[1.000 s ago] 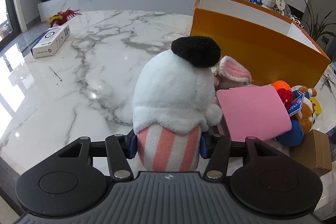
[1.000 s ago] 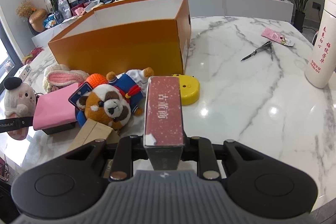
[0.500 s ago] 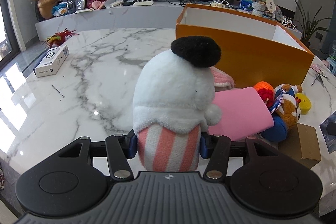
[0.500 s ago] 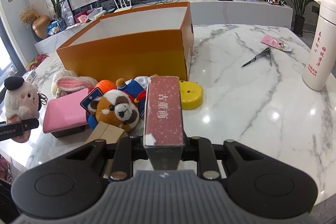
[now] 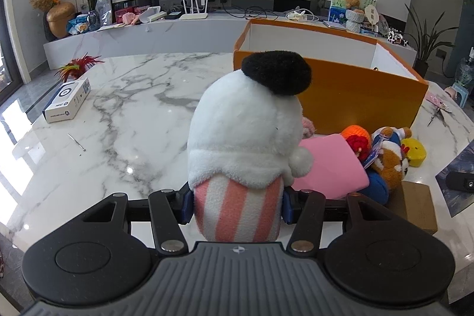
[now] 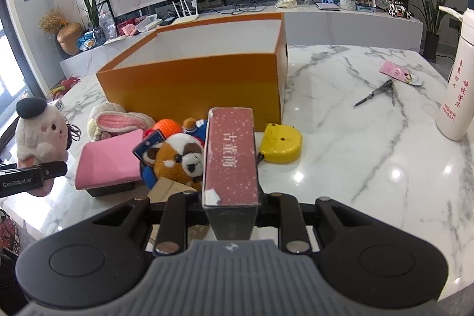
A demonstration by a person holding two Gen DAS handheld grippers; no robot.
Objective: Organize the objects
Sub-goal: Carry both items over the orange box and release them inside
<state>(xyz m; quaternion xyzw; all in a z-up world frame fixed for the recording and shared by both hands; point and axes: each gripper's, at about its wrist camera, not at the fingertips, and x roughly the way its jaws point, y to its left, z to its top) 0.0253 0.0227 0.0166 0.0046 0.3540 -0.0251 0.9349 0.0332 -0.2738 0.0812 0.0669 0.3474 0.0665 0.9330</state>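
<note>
Marble table, living room | left gripper: jaws clamp white plush by its striped base, ready to carry; orange box ahead-right | right gripper: jaws gripping red carton, box straight ahead, open-topped for loading.

Both grippers' jaws clamped, angled downward.

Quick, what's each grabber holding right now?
Left gripper: closed on the white plush toy with black hat.
Right gripper: closed on the tall dark-red speckled box.
</note>
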